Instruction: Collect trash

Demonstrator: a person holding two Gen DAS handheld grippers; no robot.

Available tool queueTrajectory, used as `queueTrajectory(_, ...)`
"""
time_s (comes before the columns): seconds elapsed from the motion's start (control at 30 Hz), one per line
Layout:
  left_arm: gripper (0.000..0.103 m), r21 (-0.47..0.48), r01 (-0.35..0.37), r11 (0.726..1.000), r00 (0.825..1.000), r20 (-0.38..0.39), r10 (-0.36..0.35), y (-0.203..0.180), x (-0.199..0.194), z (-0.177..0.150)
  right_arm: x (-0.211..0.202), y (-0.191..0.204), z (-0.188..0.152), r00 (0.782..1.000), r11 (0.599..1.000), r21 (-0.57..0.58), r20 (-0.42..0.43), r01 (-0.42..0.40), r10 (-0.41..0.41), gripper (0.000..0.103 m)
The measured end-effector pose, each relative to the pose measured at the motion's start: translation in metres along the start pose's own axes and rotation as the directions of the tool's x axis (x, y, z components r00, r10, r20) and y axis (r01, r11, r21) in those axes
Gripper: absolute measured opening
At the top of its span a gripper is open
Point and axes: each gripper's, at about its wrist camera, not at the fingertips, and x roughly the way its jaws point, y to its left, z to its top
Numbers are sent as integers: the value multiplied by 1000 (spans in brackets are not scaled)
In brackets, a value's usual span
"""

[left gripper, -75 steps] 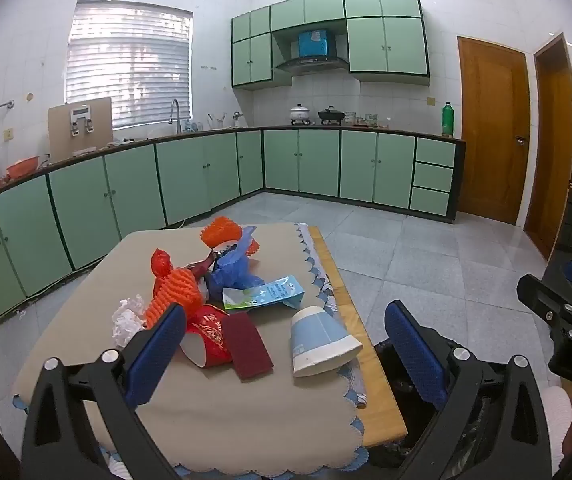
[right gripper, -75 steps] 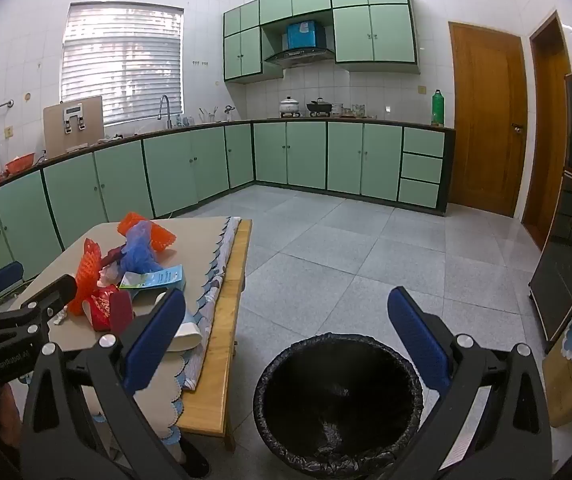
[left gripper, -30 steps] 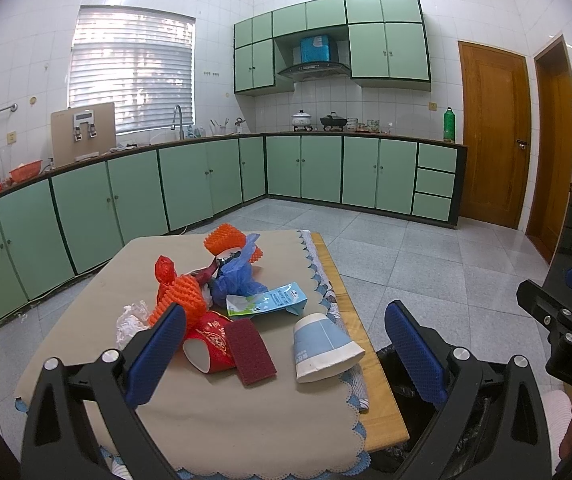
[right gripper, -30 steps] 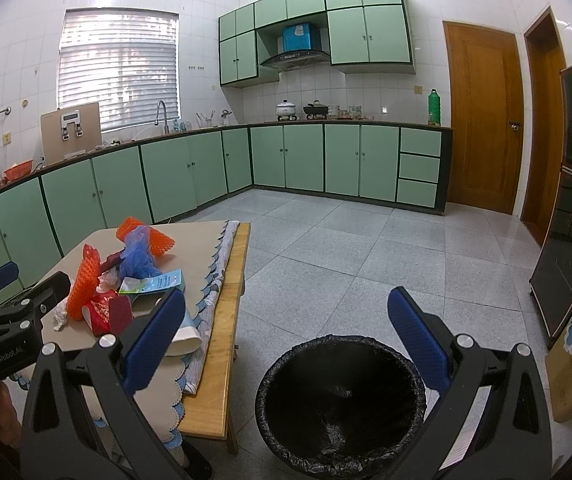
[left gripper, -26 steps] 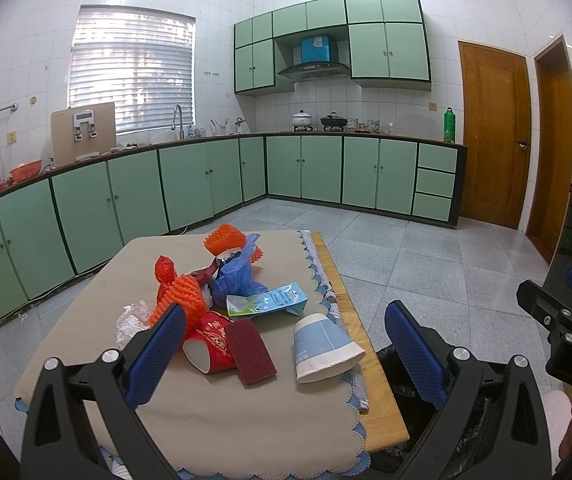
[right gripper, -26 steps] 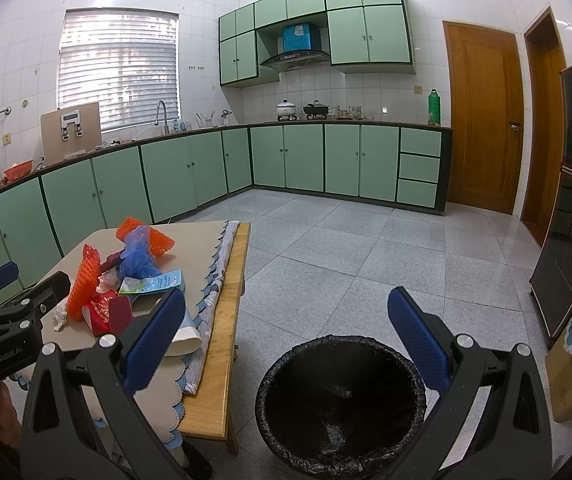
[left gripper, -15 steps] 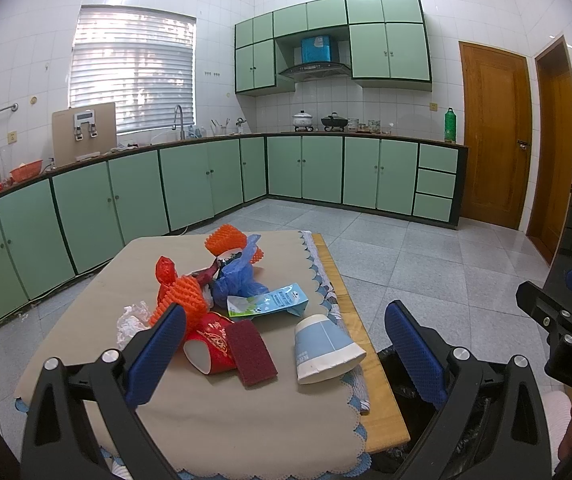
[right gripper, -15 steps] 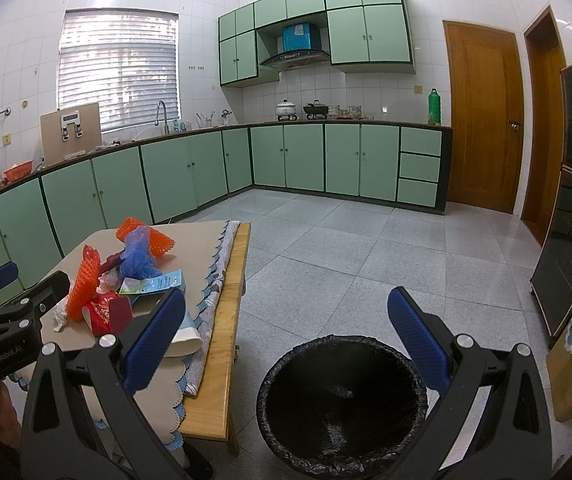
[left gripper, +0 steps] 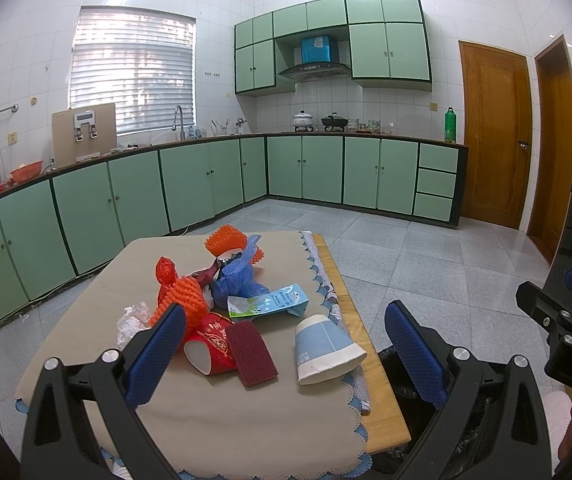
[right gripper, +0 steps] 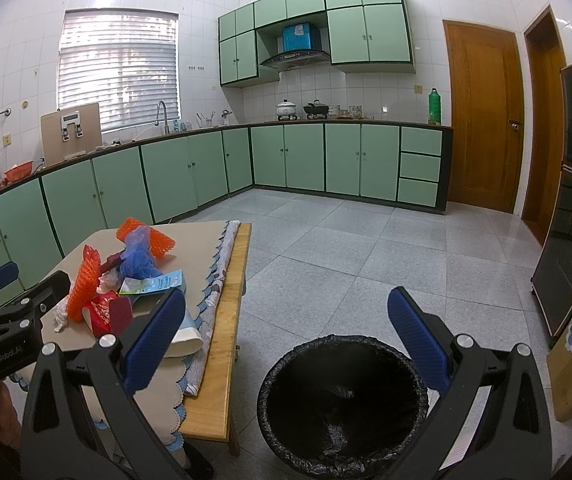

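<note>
Your left gripper [left gripper: 281, 354] hangs jaws apart, blue paper cup [left gripper: 326, 350] at twelve o'clock; your right gripper [right gripper: 286, 344] gapes above the bin [right gripper: 342, 404].

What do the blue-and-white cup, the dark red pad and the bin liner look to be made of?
Blue-and-white cup: likely paper, matte, with a rolled white rim. Dark red pad: seemingly abrasive scouring fibre, with a flat, coarse, dull surface. Bin liner: thin black plastic film, glossy and wrinkled over the rim.
</note>
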Motion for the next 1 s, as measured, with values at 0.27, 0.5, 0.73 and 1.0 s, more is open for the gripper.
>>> queueTrajectory(0.27,97,0,0,1000,1000,0,0,0,0,0,1,-1,2,1000,1000,5,-1,1,-1,98)
queueTrajectory(0.5,97,-7,-2,1000,1000,-4,2,3,3,1,3,-1,1,1000,1000,9,-4,2,-2,98)
queueTrajectory(0.73,97,-11,-20,1000,1000,-9,20,10,8,-1,15,2,-1,1000,1000,24,-14,-12,12,98)
queueTrajectory(1.0,97,-38,-117,992,993,-25,116,52,19,-5,43,33,2,996,997,5,-16,-83,83,98)
